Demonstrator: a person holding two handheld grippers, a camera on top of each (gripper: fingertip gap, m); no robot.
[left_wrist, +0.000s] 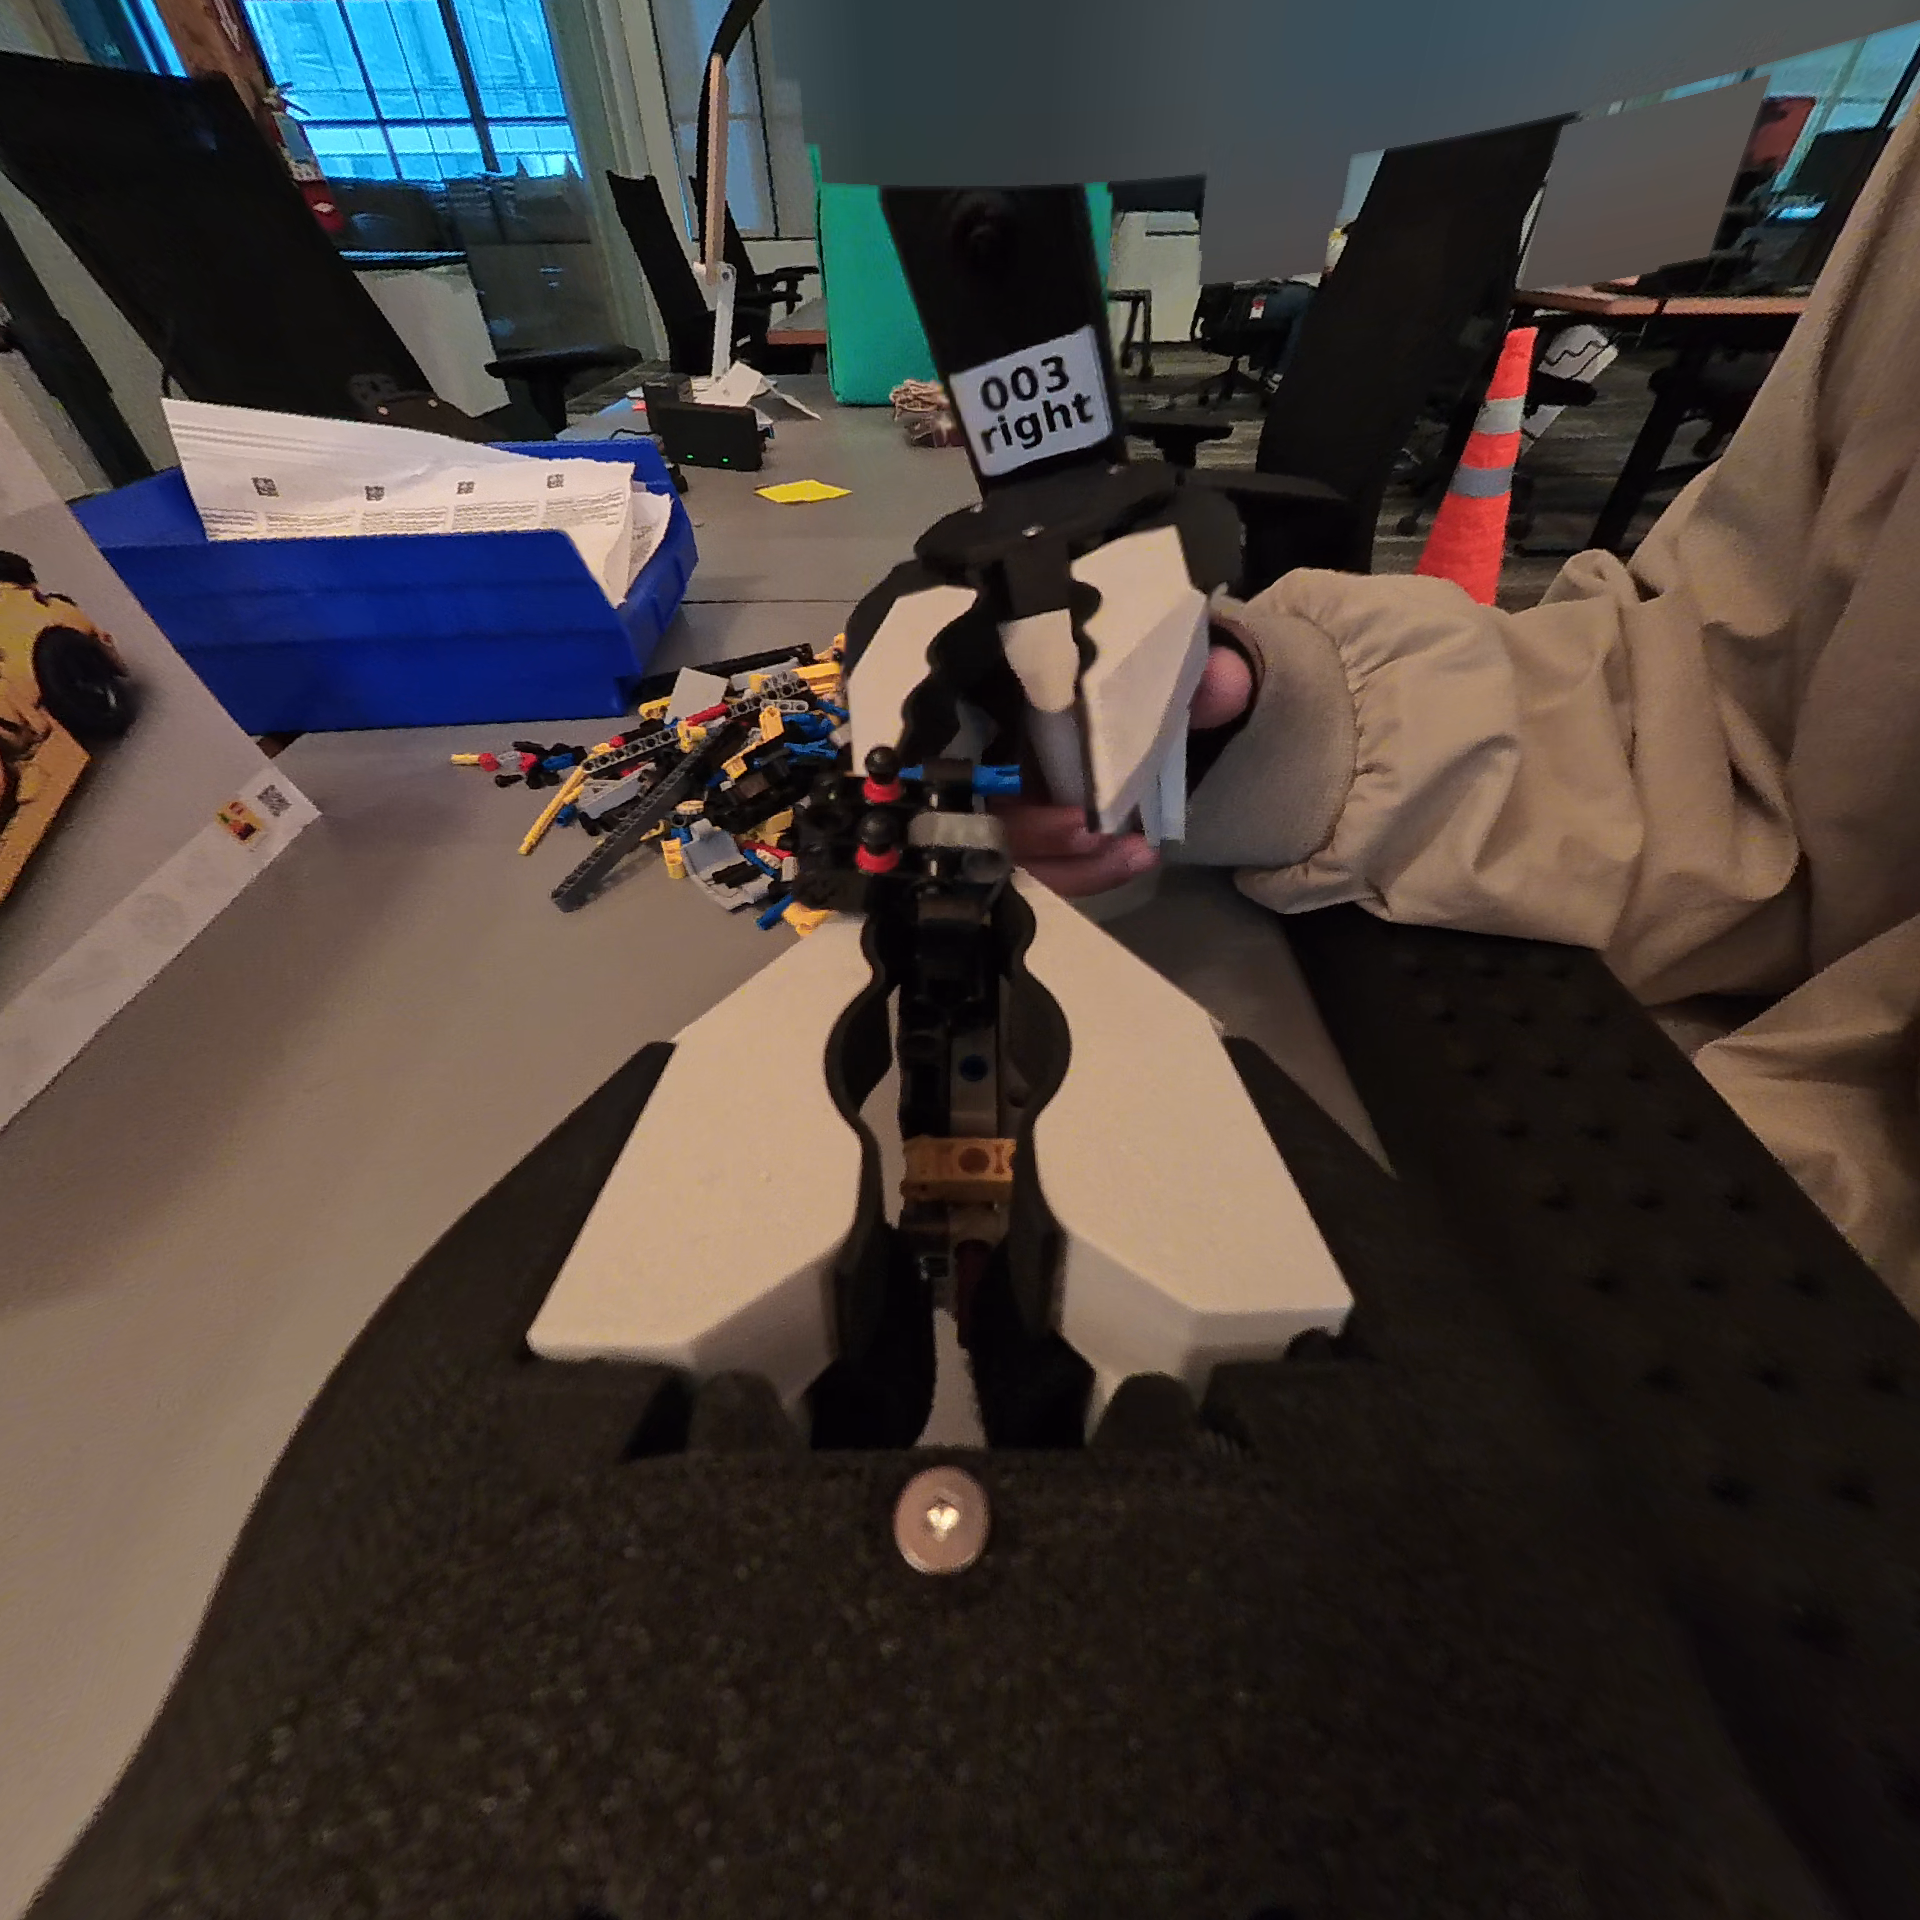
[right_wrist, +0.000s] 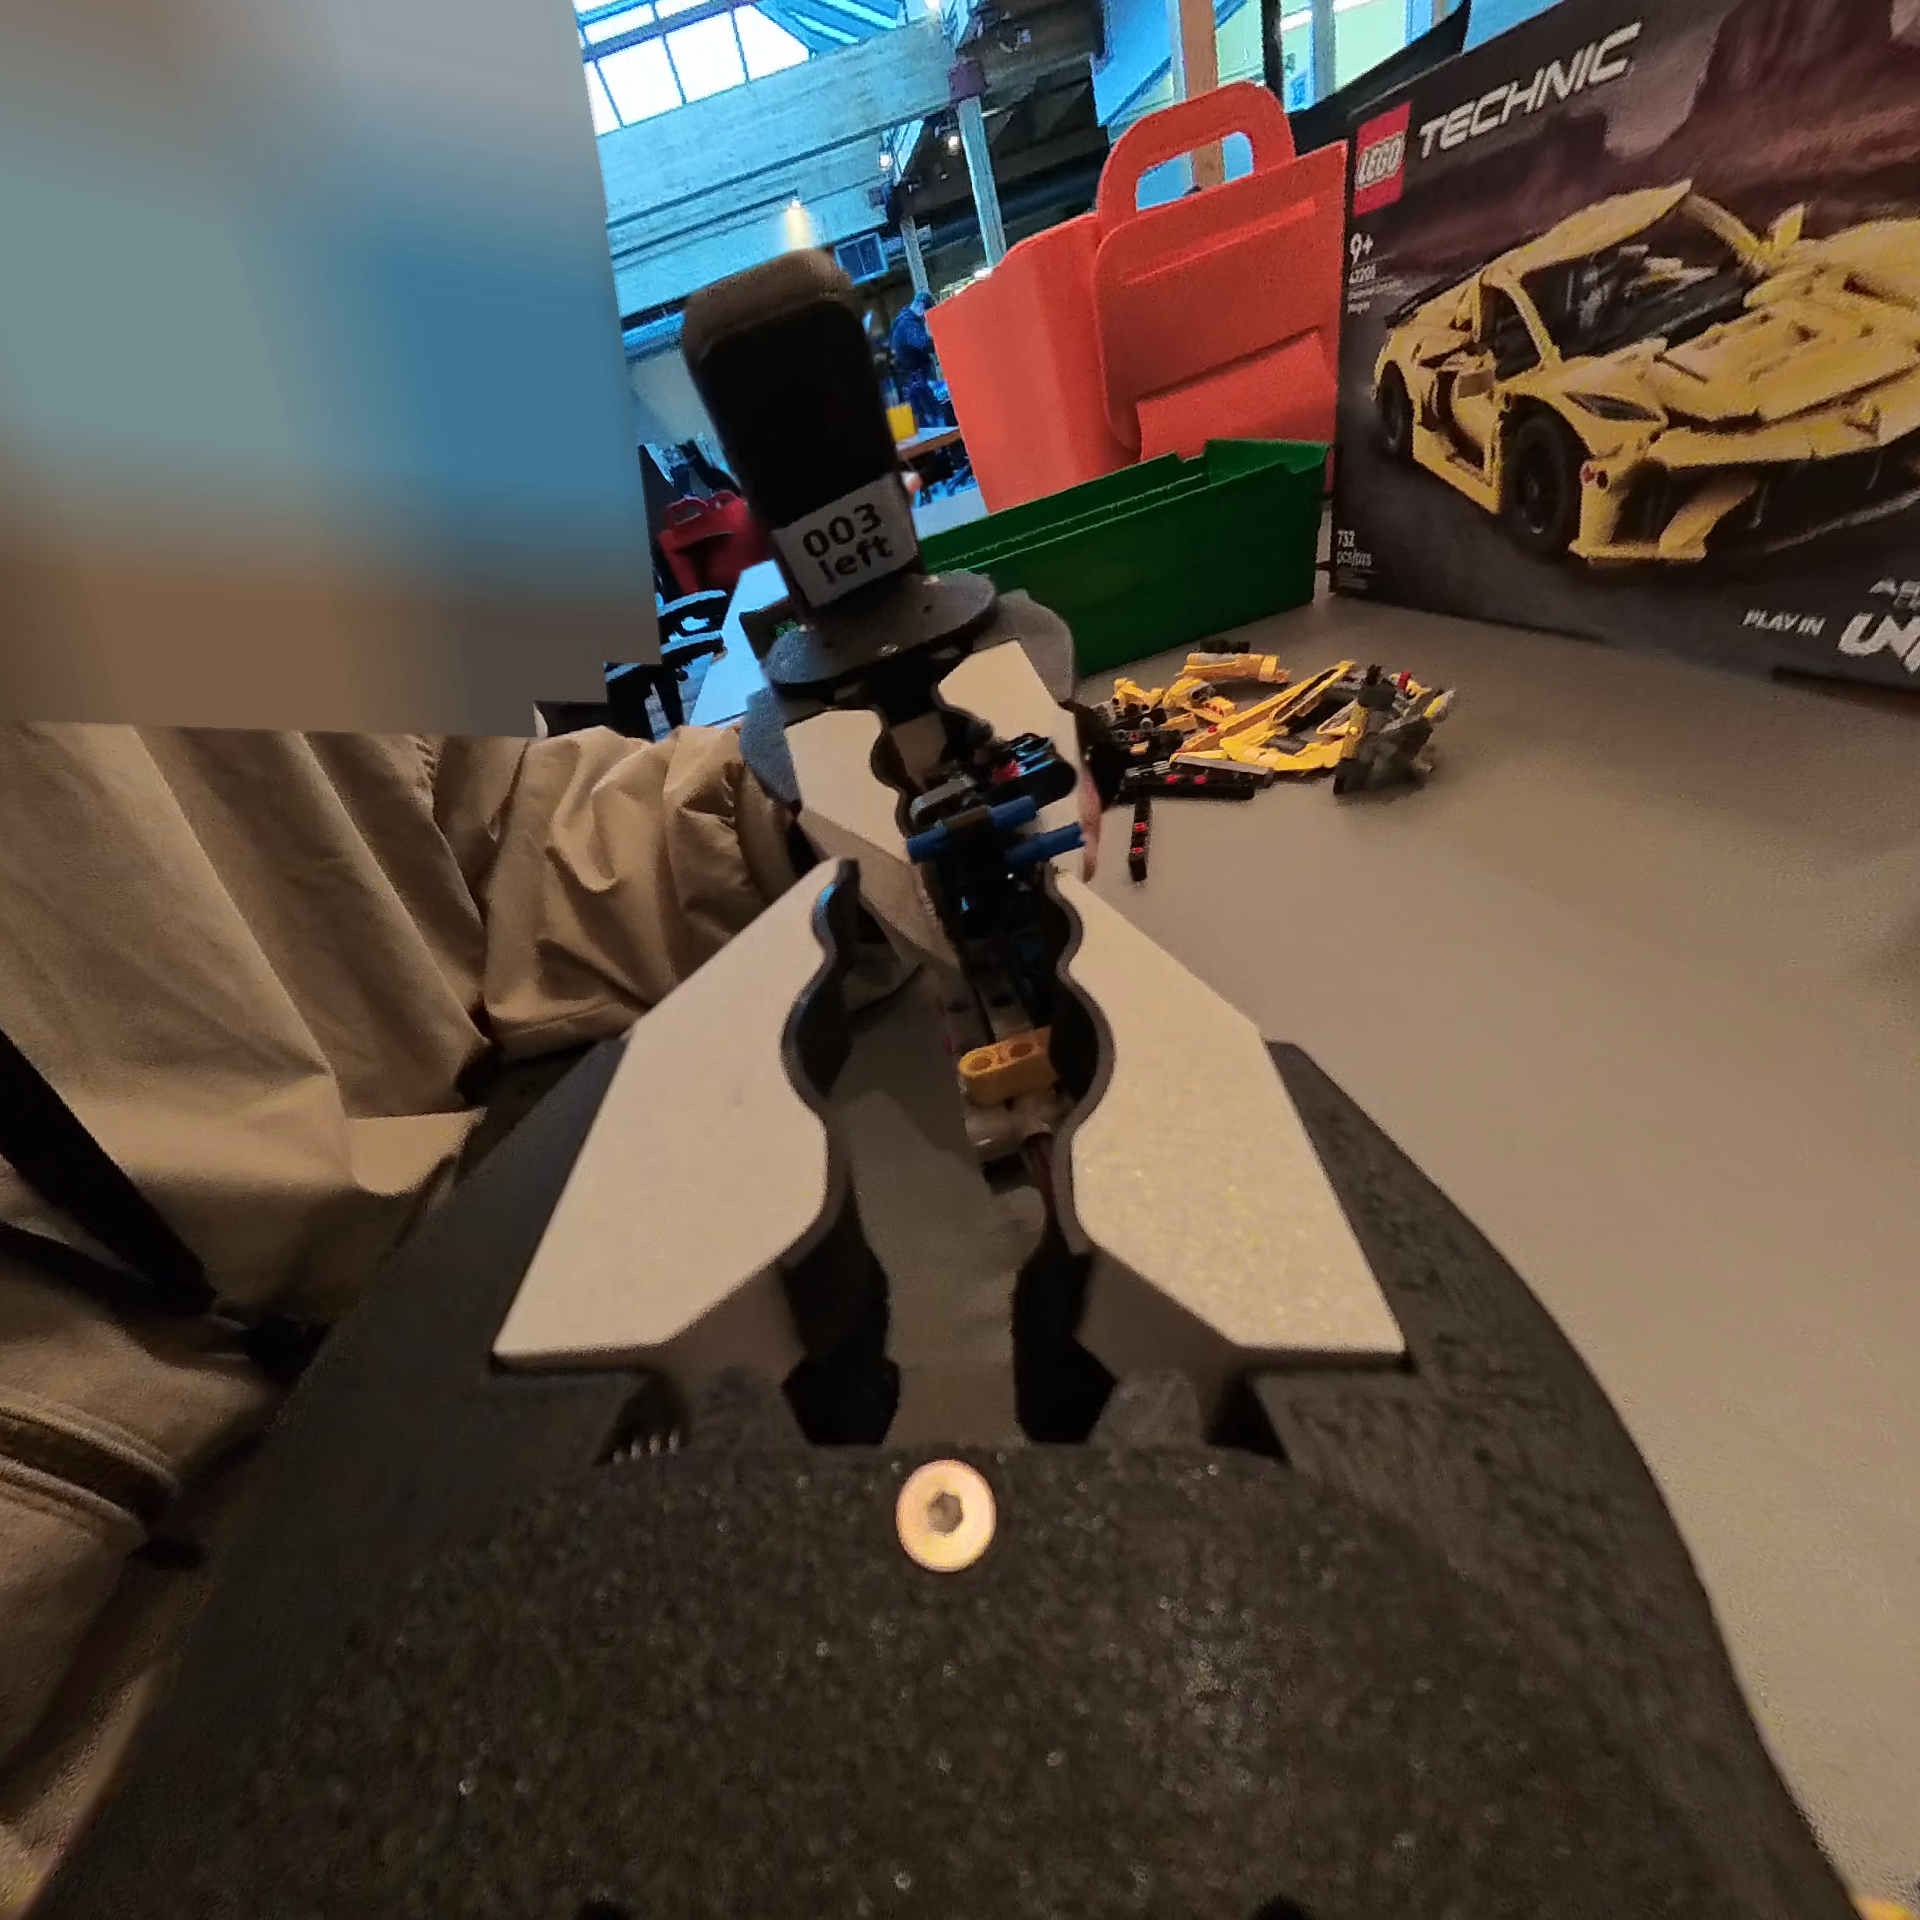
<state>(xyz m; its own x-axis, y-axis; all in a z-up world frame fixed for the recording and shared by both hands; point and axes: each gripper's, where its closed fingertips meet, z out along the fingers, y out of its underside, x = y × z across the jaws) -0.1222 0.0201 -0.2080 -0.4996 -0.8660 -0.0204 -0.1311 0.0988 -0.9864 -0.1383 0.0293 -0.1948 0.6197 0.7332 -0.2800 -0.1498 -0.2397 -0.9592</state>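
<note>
Your left gripper (left_wrist: 951, 914) clamps the black brick assembly (left_wrist: 940, 997) above the grey table (left_wrist: 364, 1039). Your right gripper (right_wrist: 956, 935) stands apart, its right finger (right_wrist: 1174, 1049) touching the assembly's far end. Loose bricks (left_wrist: 707, 769) lie beyond.

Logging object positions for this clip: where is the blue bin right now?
In the left wrist view, the blue bin sits on the grey table at upper left, holding white papers, just behind the loose brick pile.

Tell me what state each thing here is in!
Left gripper: jaws shut on the brick assembly.
Right gripper: open, jaws either side of it.
Brick assembly: held up off the table.
Loose bricks: piled on the table.
Blue bin: holding papers.
</note>
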